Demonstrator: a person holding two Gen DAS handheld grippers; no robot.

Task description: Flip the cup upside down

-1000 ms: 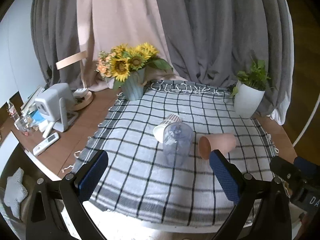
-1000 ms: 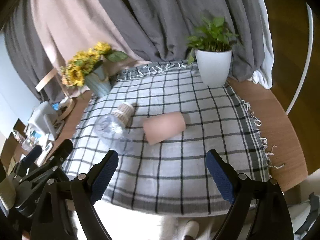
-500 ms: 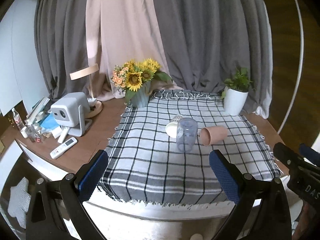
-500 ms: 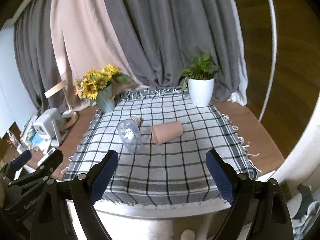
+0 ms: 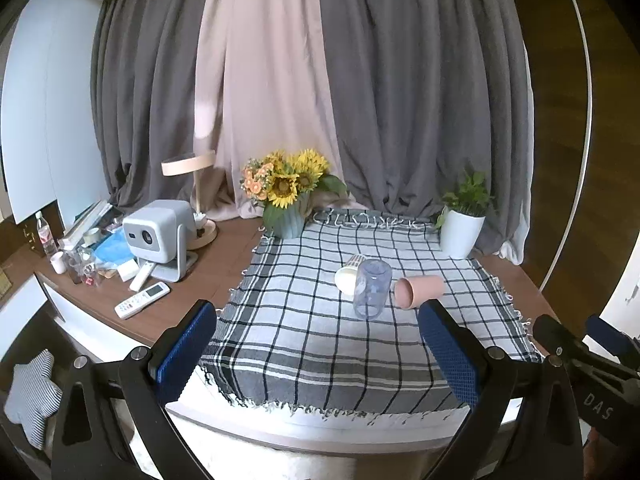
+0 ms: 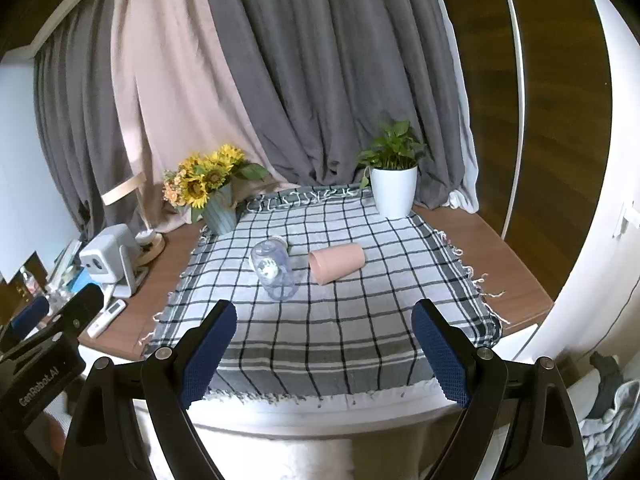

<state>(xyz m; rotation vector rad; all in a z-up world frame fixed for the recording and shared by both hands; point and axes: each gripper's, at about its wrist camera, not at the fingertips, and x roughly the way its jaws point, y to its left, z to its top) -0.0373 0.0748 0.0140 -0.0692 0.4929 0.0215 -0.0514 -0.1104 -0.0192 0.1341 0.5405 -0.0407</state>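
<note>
Cup [image 5: 372, 295], the clear plastic one, stands upside down near the middle of the checked cloth [image 5: 304, 344], its rim on the fabric and its base on top. Close to its right lies a pink cup [image 5: 419, 291] on its side, mouth turned toward the clear one, and just behind it a white paper cup [image 5: 347, 278] also lies tipped over. Compared with a second ago, both cameras have drawn well back and risen: the whole table edge, the projector [image 5: 158, 234] and the remote [image 5: 142, 305] on the wood now show, and the cups look far smaller. The cups themselves have not shifted. The left gripper [image 5: 316, 356] hangs in front of the near edge of the cloth with its blue pads spread wide, holding nothing and touching nothing. The right gripper [image 6: 323, 356] is the same, jaws wide apart and empty, well short of the cups. Sunflowers [image 6: 204, 180] and a potted plant [image 6: 393, 184] stand at the far corners.
</note>
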